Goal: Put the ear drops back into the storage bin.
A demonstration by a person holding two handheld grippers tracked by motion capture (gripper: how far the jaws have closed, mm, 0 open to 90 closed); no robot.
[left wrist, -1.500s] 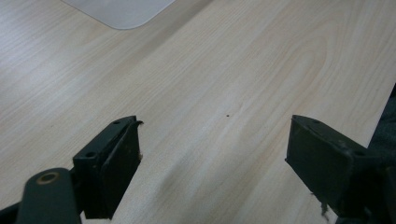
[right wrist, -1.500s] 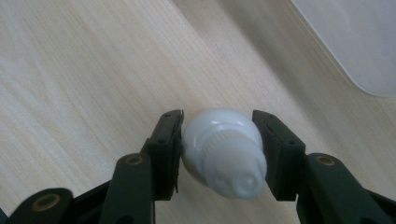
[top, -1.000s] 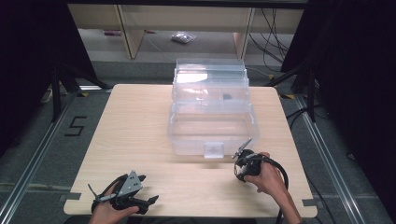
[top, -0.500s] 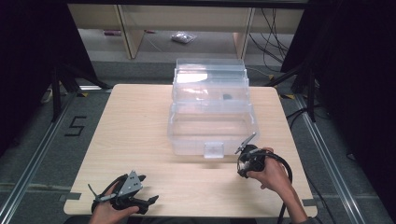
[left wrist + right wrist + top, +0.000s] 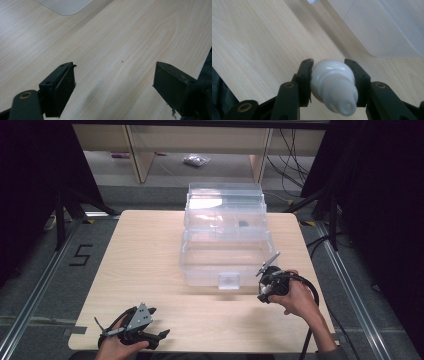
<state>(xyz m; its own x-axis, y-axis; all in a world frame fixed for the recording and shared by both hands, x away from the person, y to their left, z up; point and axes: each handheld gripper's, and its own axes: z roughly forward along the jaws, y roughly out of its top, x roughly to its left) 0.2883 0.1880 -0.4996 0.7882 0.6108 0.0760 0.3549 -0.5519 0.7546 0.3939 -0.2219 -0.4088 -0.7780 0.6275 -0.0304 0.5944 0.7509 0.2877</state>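
Observation:
My right gripper (image 5: pixel 329 65) is shut on a small white plastic bottle-like piece (image 5: pixel 332 82), which has a ribbed collar and a narrow nozzle end pointing back at the camera. In the high view the right gripper (image 5: pixel 264 294) hovers just off the front right corner of a clear plastic storage box (image 5: pixel 225 240). Near the table's front left edge my left gripper (image 5: pixel 160 322) rests low. Its jaws stand wide apart over bare wood in the left gripper view (image 5: pixel 115 75), with nothing between them.
The clear box has a lid and a front latch (image 5: pixel 229 280) and stands mid-table on the light wooden table (image 5: pixel 145 255). A box corner shows in the left gripper view (image 5: pixel 65 5) and in the right gripper view (image 5: pixel 382 27). Shelving and cables lie beyond the far edge.
My right gripper has lifted off the table with the white piece and drifted slightly toward the box's right corner. The left gripper has stayed put.

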